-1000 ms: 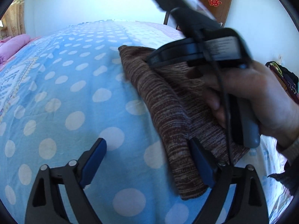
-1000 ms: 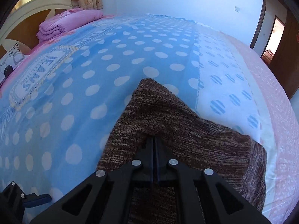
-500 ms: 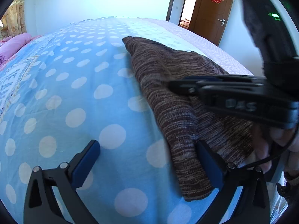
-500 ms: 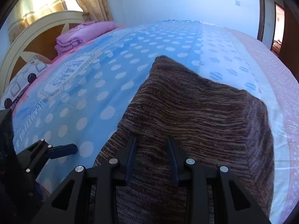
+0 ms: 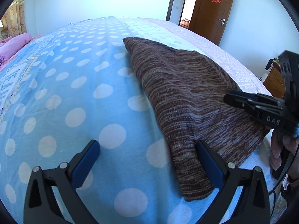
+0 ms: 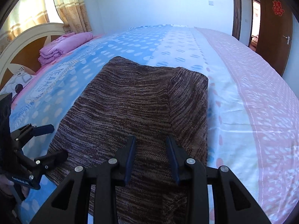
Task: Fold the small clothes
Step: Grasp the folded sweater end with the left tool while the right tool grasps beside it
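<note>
Folded brown knit garment (image 6: 142, 100) on the bed (image 5: 61, 85).
Left gripper (image 5: 147, 160) wide open, right gripper (image 6: 150, 155) part open, both empty; snagged fingers could undo the fold.

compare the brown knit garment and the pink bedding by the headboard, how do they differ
The brown knit garment is dark, mottled brown; the pink bedding is plain pink. The garment lies spread in a low, flat fold close under the open right gripper; the bedding sits in a thicker stacked pile far off by the headboard, clear of both grippers. Both are folded textiles resting on the polka-dot bedsheet.
</note>
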`<state>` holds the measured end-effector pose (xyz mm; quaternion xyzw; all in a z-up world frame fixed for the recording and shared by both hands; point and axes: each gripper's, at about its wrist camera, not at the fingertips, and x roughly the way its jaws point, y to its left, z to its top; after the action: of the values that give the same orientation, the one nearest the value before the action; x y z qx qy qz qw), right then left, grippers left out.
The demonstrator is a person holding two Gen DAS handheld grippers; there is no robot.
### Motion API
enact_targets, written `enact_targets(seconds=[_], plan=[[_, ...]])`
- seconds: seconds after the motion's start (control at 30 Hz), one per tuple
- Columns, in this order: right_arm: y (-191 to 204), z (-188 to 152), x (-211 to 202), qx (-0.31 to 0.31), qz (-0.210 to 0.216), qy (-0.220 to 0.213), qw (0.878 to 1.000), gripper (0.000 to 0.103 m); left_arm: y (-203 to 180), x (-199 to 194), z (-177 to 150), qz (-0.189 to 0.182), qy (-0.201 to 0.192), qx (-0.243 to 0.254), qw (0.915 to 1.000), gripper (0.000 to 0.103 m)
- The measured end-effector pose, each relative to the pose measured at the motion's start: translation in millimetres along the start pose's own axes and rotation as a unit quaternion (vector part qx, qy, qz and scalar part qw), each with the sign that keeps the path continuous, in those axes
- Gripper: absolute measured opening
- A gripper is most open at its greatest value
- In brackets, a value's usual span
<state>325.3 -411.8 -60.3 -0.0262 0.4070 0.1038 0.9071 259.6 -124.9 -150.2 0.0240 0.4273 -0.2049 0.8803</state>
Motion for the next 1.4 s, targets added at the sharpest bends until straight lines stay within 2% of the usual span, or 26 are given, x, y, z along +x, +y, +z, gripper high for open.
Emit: enact_targets(seconds=[0.23, 0.37, 0.4, 0.43, 0.53, 0.57, 0.73, 0.83, 0.97, 1.13, 1.2, 1.23, 1.27, 1.4], plan=[[-5.6, -14.1, -10.8, 0.011, 0.012, -0.014, 1.0, 0.035, 2.0, -0.3, 0.6, -0.002, 0.005, -0.002, 1.0, 0.103], [-7.6, -18.6, -27.1, 0.001, 0.023, -0.028, 0.999, 0.036, 8.0, -12.9, 2.0, -0.017, -0.008, -0.021, 0.9996, 0.103], [-10.6, -18.3, -32.1, 0.003, 0.033, -0.034, 0.999, 0.038, 9.4, -16.9, 3.8, -0.02, -0.018, -0.027, 0.9993, 0.103], [-15.8, -17.2, -37.7, 0.011, 0.042, -0.043, 0.998, 0.045, 11.4, -23.1, 6.6, -0.025, -0.032, -0.032, 0.9987, 0.103], [-42.6, -6.6, -53.2, 0.06, 0.058, -0.08, 0.993, 0.051, 13.8, -33.5, 18.1, -0.033, -0.058, -0.041, 0.9969, 0.103], [-49.1, -2.8, -52.6, 0.071, 0.058, -0.08, 0.993, 0.053, 13.1, -32.5, 22.5, -0.041, -0.057, -0.04, 0.9968, 0.103], [-82.7, 21.5, -19.3, 0.128, 0.076, -0.042, 0.988, 0.053, 5.2, -12.9, 32.9, -0.04, -0.041, -0.024, 0.9981, 0.102], [-97.6, 28.2, 4.6, 0.156, 0.085, -0.022, 0.984, 0.053, 5.2, -1.0, 30.7, -0.059, -0.022, -0.031, 0.9975, 0.093], [-108.1, 33.9, 35.3, 0.176, 0.099, 0.008, 0.979, 0.053, 0.3, 12.9, 26.0, -0.062, -0.004, -0.02, 0.9979, 0.08], [-110.0, 43.3, 54.0, 0.186, 0.122, 0.006, 0.975, 0.053, -0.7, 16.5, 26.7, -0.07, 0.001, -0.014, 0.9975, 0.08], [-107.0, 45.4, 58.5, 0.182, 0.131, 0.005, 0.975, 0.05, -2.2, 17.5, 26.5, -0.071, 0.001, -0.012, 0.9974, 0.08], [-105.1, 46.3, 60.8, 0.177, 0.131, 0.006, 0.975, 0.045, -3.7, 18.5, 26.5, -0.073, 0.002, -0.008, 0.9973, 0.08], [-104.1, 46.9, 63.8, 0.176, 0.143, 0.007, 0.974, 0.035, -5.6, 18.9, 26.0, -0.075, 0.004, -0.003, 0.9972, 0.08], [-103.5, 47.4, 71.3, 0.176, 0.157, 0.011, 0.972, 0.027, -14.2, 20.8, 25.5, -0.075, 0.009, 0.018, 0.997, 0.075]])
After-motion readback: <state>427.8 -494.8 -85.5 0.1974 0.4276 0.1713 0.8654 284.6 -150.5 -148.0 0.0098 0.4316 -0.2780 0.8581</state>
